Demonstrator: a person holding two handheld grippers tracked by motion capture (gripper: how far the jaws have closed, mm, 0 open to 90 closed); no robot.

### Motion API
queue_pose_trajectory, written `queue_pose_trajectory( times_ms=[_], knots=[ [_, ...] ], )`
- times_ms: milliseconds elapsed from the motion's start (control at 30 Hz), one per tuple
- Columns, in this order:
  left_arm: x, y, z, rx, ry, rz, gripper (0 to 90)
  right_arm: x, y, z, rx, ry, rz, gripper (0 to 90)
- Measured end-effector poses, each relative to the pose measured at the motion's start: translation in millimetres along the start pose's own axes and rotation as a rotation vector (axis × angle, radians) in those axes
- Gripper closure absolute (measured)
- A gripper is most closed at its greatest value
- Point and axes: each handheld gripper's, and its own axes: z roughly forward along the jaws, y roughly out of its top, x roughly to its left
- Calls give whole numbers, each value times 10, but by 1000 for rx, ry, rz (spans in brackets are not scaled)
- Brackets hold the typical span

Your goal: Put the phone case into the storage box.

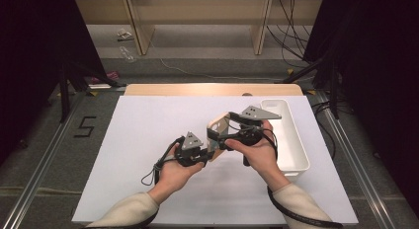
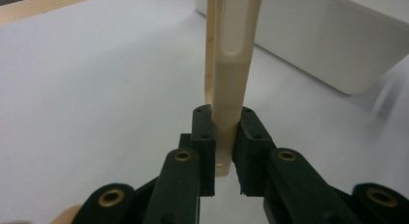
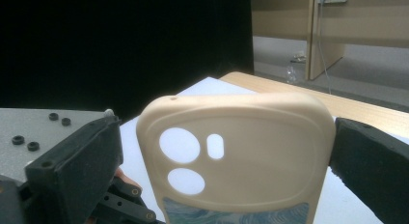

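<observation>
Near the middle of the high view, just right of centre, a beige phone case (image 1: 218, 132) is held up off the white worktop (image 1: 148, 140) between two hand-held tools. The left claw (image 1: 206, 157) is closed narrow on the case's thin edge; in the left gripper view its black pads (image 2: 205, 137) press on both sides of the bottom end (image 2: 226, 132). The right claw (image 1: 217, 137) stands wide across the case: in the right gripper view the case (image 3: 241, 151) fills the centre with its camera holes at left, one pad at the lower left and the other at the right edge, both seeming to touch its long sides. A bluish patterned thing, perhaps a phone (image 3: 236, 215), shows at the bottom of the case.

A white tray (image 1: 291, 140) lies just to the right.

To do this well, the left claw should keep a firm pinch without twisting, since the case is thin and bends easily. The right claw should squeeze only on the long sides, kept level, so the soft rim flexes evenly and does not slip free.
</observation>
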Motion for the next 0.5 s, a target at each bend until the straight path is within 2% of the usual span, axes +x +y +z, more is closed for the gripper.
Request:
queue_pose_trajectory(
  times_ms=[500],
  knots=[
    [-45, 6, 18, 2, -9, 6, 796, 7, -16, 15, 10, -16, 1, 2]
  ],
)
